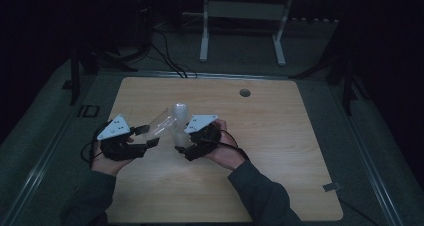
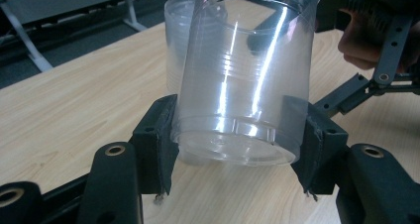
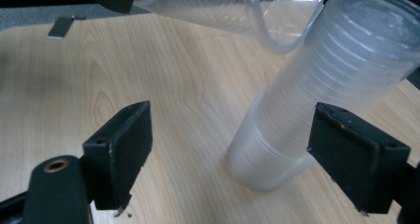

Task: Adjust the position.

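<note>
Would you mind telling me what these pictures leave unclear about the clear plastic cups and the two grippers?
- Single clear plastic cup: its mouth is cut off by the top edge of the left gripper view.
- Stack of clear plastic cups: the count is unreadable; the walls blur together in the right gripper view.
- Right gripper: whether one pad touches the stack is unclear.
- Left gripper: its jaw tips are too dark and small in the high view.

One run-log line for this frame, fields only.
left gripper: shut on clear cup | right gripper: open beside cup stack | stack: inverted on table
</note>
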Demonstrator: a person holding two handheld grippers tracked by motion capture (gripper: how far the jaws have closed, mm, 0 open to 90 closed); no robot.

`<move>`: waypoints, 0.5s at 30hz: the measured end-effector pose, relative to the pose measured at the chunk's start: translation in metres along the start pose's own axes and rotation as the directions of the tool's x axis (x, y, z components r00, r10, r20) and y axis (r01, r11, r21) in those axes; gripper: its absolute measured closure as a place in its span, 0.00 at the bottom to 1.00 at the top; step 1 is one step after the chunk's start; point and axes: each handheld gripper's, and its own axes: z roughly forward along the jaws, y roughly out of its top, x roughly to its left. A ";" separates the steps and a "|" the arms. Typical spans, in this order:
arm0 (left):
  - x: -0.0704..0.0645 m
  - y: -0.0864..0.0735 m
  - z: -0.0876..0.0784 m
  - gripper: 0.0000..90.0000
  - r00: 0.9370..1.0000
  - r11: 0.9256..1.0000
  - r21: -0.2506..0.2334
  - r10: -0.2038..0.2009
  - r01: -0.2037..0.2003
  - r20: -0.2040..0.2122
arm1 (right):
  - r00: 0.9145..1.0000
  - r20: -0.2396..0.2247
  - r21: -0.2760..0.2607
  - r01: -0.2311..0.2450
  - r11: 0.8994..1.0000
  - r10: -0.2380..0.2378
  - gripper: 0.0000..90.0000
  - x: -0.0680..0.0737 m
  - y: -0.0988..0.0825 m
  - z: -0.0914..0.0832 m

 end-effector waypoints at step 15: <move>-0.002 0.003 0.005 0.47 0.999 0.995 -0.093 -0.032 0.032 0.007 | 0.998 -0.022 -0.068 -0.067 0.995 0.065 0.19 -0.004 0.003 -0.005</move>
